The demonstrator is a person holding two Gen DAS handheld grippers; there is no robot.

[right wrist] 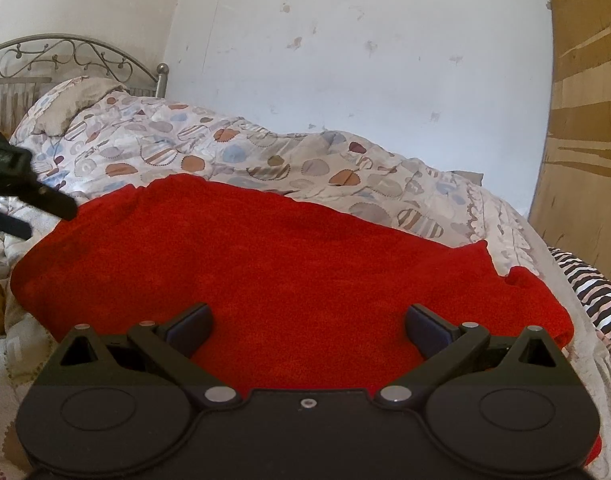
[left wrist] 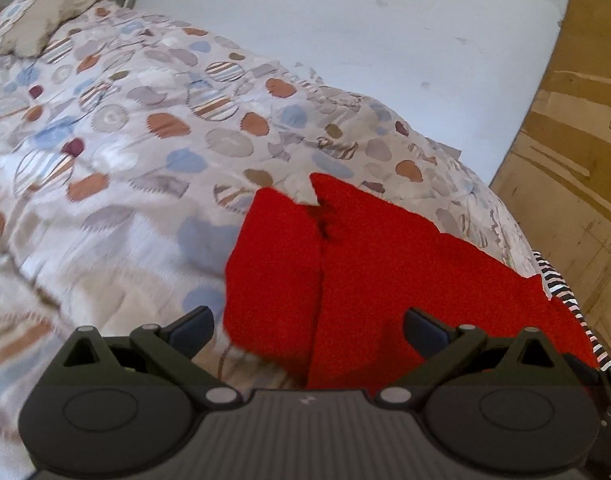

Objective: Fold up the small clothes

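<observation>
A red fleece garment (left wrist: pixel 365 264) lies spread on a bed, with a fold seam down its left part. In the right wrist view the red garment (right wrist: pixel 265 264) fills the middle. My left gripper (left wrist: pixel 308 326) is open and empty, hovering over the garment's near left edge. My right gripper (right wrist: pixel 308 326) is open and empty over the garment's near edge. The left gripper (right wrist: pixel 21 188) shows at the left edge of the right wrist view, beside the garment's far left corner.
The bed has a patterned quilt (left wrist: pixel 145 128) with round blue, brown and striped patches. A pillow (right wrist: pixel 73 108) and metal headboard (right wrist: pixel 65 56) lie at the far left. A striped cloth (right wrist: pixel 589 292) lies at the right. A wooden panel (right wrist: pixel 585 160) stands right, a white wall behind.
</observation>
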